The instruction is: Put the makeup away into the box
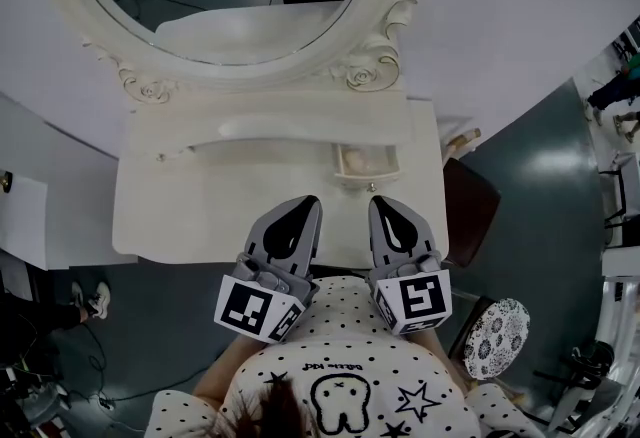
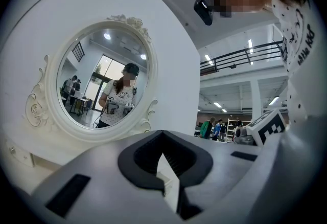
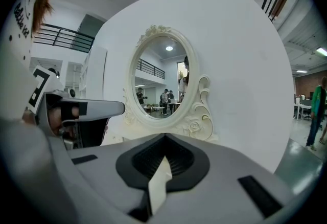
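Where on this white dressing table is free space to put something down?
The left half of the table top is bare, between its left edge and the left gripper. The front middle is crowded: that gripper and the right gripper hover there, just before the small open drawer.

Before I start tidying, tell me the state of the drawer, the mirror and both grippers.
Drawer: pulled open, contents unclear.
Mirror: upright.
Left gripper: shut, empty.
Right gripper: shut, empty.
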`<act>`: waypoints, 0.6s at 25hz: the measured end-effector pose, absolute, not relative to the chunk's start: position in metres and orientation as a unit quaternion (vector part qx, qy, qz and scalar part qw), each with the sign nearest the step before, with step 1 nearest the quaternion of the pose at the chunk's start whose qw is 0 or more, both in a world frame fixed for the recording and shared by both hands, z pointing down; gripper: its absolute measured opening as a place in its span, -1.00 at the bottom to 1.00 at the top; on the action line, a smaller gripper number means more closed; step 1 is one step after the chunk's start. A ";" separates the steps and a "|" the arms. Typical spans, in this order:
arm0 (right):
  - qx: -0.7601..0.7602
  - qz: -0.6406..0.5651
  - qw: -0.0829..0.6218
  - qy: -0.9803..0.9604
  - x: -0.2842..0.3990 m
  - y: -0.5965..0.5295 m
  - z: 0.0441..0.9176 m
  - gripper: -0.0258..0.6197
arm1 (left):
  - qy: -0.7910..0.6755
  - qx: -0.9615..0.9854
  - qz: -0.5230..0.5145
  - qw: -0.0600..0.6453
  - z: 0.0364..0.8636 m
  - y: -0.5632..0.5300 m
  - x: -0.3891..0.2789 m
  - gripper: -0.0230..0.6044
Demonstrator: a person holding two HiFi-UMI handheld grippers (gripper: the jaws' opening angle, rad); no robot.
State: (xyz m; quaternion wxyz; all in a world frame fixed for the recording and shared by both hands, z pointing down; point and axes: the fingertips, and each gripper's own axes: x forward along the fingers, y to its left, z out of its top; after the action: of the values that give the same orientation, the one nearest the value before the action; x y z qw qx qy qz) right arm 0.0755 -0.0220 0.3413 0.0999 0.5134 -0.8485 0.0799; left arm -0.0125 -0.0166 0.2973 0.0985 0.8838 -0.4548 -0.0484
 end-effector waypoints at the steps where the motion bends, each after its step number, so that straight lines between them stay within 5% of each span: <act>1: 0.512 0.079 0.101 -0.849 0.075 -0.022 0.341 -0.90 | -0.455 0.884 -0.048 0.099 0.297 -0.016 -0.012 -0.94; 15: 0.520 0.086 0.099 -0.844 0.079 -0.021 0.343 -0.90 | -0.452 0.885 -0.047 0.103 0.299 -0.017 -0.010 -0.94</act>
State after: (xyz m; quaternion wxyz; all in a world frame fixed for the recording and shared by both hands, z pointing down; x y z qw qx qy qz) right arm 0.0792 -0.0211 0.3433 0.0994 0.5196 -0.8443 0.0855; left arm -0.0101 -0.0168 0.2992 0.1026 0.8847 -0.4523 -0.0467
